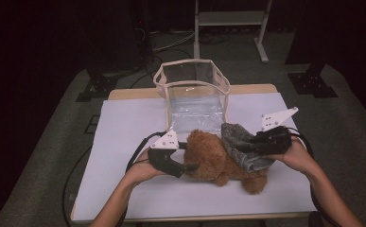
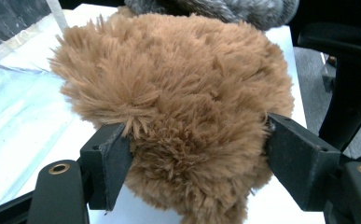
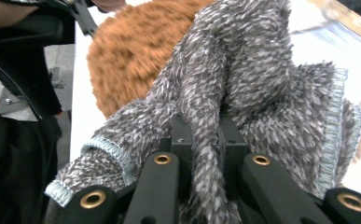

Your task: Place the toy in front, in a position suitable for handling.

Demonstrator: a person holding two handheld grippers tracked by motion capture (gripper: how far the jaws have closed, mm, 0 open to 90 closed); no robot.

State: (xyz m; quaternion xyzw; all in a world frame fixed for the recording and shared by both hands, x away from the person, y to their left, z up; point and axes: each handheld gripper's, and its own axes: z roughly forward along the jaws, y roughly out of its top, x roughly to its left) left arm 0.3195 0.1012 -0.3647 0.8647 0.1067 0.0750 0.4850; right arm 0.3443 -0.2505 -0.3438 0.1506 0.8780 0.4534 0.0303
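High view: left tongs (image 1: 190, 166) meet the plush bear (image 1: 218, 158) on the worktop (image 1: 124, 142); right tongs (image 1: 247, 144) hold a grey cloth (image 1: 239, 142) over it. Left gripper view: jaws wide, flanking the bear (image 2: 183, 107), barely touching. Right gripper view: jaws clamp the cloth (image 3: 243, 84). Dressing appears underway; next, probably steady the bear.

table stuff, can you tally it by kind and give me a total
brown plush toy: 1
grey fuzzy cloth: 1
clear plastic bag: 1
hand-held tongs: 2, left tongs around the toy, right tongs pinching the cloth
total: 5
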